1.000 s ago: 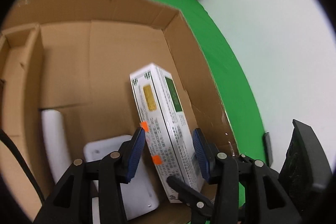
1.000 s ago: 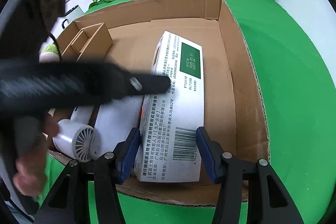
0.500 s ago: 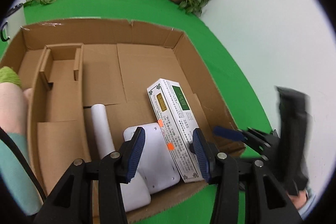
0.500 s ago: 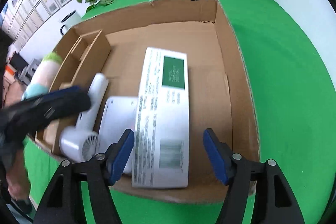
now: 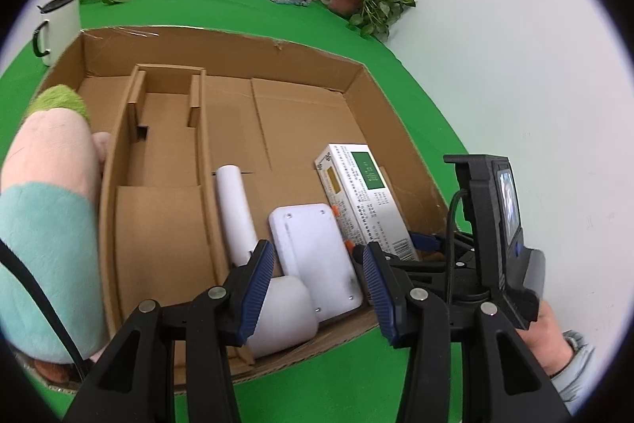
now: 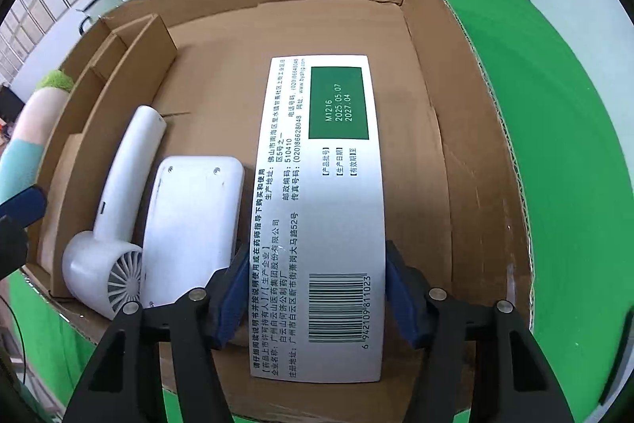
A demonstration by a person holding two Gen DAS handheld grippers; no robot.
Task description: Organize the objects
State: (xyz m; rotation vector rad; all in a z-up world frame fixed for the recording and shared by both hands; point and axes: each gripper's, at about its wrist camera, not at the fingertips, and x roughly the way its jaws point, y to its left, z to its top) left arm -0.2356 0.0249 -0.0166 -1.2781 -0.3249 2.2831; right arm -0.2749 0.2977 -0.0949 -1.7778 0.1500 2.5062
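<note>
Lying flat, the medicine box (image 6: 321, 217) sits between the right hand-held gripper (image 6: 317, 294).

Right hand-held gripper (image 6: 317, 298) points down into a shallow brown cardboard tray (image 6: 471, 153); its jaws, just closing, flank the barcode end of a long white printed carton with a green panel (image 6: 329, 193), blue pads (image 6: 400, 300) at its edges. Left of the carton: a flat white plastic device (image 6: 194, 221), then a white hair dryer (image 6: 119, 209). Green-covered worktop (image 6: 554, 129) beneath
</note>
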